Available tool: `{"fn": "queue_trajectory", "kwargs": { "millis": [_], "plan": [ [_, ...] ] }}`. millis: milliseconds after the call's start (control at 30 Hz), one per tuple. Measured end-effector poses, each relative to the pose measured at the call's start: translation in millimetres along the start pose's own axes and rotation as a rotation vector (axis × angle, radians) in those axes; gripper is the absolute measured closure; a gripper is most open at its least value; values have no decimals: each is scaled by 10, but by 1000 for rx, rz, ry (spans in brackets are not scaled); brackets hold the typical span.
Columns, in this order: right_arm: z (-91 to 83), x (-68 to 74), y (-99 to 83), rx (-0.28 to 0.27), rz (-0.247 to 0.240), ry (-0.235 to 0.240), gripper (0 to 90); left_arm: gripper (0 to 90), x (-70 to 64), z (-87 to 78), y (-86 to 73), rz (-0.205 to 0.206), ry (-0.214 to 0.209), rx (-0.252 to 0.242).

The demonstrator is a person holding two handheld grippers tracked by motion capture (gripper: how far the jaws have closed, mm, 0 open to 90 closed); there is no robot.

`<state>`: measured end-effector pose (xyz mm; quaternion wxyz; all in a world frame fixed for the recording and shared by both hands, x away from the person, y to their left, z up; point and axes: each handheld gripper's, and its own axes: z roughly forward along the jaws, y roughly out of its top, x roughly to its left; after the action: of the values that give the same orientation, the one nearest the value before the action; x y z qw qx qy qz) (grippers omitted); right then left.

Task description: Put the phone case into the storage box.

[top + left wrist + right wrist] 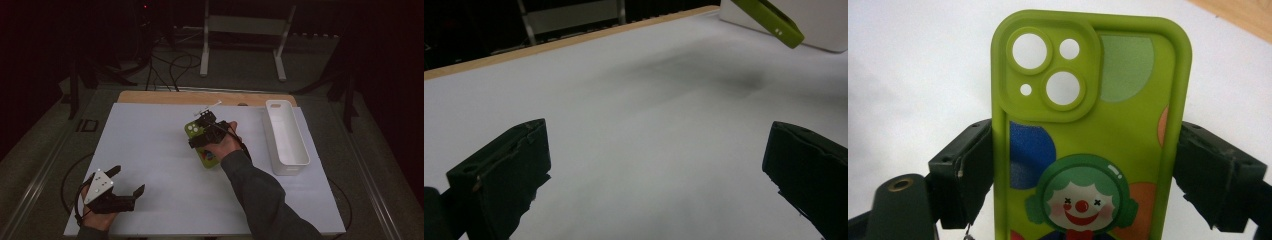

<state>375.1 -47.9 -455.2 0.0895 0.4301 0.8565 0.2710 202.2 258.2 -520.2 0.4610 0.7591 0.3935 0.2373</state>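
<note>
A white surface with a wooden far edge stands in a dark room; cables trail over the floor beyond it, near a white metal frame. Just right of the right hand-held gripper lies a long white plastic bin, and nothing can be seen inside it. That hand-held gripper pinches a lime-green phone case by its two long sides, above the middle of the surface. The case shows camera cut-outs, coloured circles and a green-haired clown face. The left hand-held gripper, well to the left and nearer the person, has its jaws spread wide over bare surface.
</note>
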Motion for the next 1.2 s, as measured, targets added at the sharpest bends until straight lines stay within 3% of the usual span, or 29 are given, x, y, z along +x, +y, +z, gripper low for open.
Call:
{"fn": "queue_trajectory", "kwargs": {
  "millis": [467,933,967,1200],
  "plan": [
    [-167,-93,72,-80,31,-15,157,0,-3,3,0,0,0,3],
    [-245,-152,110,-117,54,-27,157,0,-3,4,0,0,1,0],
    [-292,-203,130,-143,72,-36,157,0,-3,4,0,0,1,0],
    [-338,-281,142,-172,100,-43,157,0,-3,5,0,0,2,2]
  ]
}}
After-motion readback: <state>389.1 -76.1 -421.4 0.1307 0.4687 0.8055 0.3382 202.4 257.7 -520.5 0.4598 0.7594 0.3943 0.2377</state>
